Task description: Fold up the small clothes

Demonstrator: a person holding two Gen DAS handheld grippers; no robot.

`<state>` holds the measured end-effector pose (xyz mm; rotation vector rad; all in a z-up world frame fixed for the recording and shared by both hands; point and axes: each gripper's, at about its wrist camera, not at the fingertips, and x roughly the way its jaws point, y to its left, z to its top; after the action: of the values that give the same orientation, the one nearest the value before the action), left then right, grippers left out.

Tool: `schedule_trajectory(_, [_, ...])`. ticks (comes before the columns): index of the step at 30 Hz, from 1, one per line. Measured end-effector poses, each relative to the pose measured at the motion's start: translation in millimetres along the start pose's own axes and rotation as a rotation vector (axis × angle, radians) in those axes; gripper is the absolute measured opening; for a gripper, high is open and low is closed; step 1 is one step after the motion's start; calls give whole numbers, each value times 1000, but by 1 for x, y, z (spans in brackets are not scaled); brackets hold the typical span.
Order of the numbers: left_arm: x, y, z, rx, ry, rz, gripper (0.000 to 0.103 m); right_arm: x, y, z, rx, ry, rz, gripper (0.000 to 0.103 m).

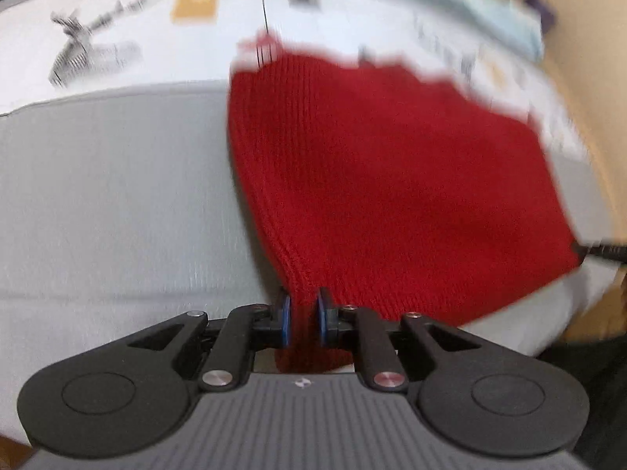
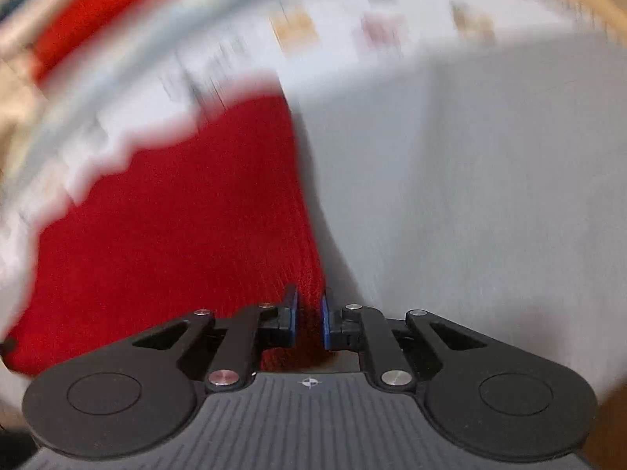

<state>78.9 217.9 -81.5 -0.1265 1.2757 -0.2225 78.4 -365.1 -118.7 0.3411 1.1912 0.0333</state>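
Note:
A red knitted garment [image 1: 392, 180] lies spread on a grey surface [image 1: 117, 203]. In the left wrist view its near left corner runs between the blue pads [image 1: 286, 313] of my left gripper [image 1: 303, 315], which is shut on the knit. In the right wrist view the same red garment [image 2: 164, 227] fills the left half. Its near right corner sits pinched between the pads of my right gripper [image 2: 309, 319], also shut on it. Both views are blurred. The garment's far edge is ragged against the white beyond it.
Beyond the grey surface [image 2: 470, 196] lies a white sheet printed with small pictures [image 1: 117, 27], edged in pale blue [image 1: 501, 15]. A tan wooden area [image 1: 588, 78] shows at the right. More red fabric [image 2: 98, 11] appears blurred at the top left of the right wrist view.

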Motion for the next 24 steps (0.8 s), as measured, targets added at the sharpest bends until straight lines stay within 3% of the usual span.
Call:
schedule_trajectory(4, [-8,4,4,-18,-48,15,21,-2,8,-3,-76,-11,-15,14])
schedule_trajectory(8, [-28,3,11,-74,-136,-85,24,-15,12,-6,-66,-80,-9,16])
schedule_trajectory(13, [-27,-18,11,8,-147,-40,24,-25,5,2,-58,-143,-6,16])
schedule_trajectory(17, [-30,-21,13,5,-167,-48,24,-29,2,6,-28,-178,11,16])
schedule_trajectory(21, [-22,-23,18,17,-147,-41,24,-20,9,4,-57,-129,50,26])
schedule_trajectory(24, [-13,-26,19,33,-116,-30,24,-1,15,3,-80,-39,-25,26])
